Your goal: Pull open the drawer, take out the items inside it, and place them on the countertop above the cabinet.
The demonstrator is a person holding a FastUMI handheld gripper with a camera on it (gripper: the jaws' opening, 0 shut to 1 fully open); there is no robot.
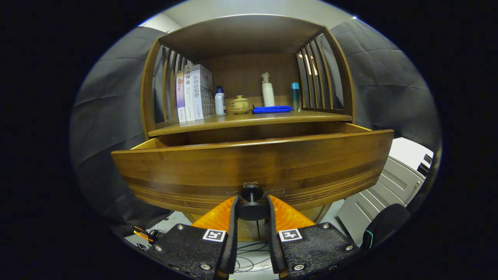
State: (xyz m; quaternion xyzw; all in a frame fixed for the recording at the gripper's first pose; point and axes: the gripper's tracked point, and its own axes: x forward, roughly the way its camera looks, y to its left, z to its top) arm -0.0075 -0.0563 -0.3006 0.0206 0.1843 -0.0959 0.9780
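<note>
My gripper (251, 212) is clamped on the one round black knob (251, 193) of the pulled-out brown wooden drawer (249, 167). The tabletop (249, 118) above carries three upright books (193, 93), three bottles (267, 90), one lidded yellow pot (239, 105).

Drawer (253, 163) front glossy varnished wood; knob (251, 193) smooth dark plastic; wall cloth (109, 116) matt, creased.

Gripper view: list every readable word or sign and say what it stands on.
"人格理论": spine of the middle book on the countertop.
Neighbouring books and bottles: print too blurred to read.
Square markers on the tool, which is closed on the drawer knob: patterns only, no words.
</note>
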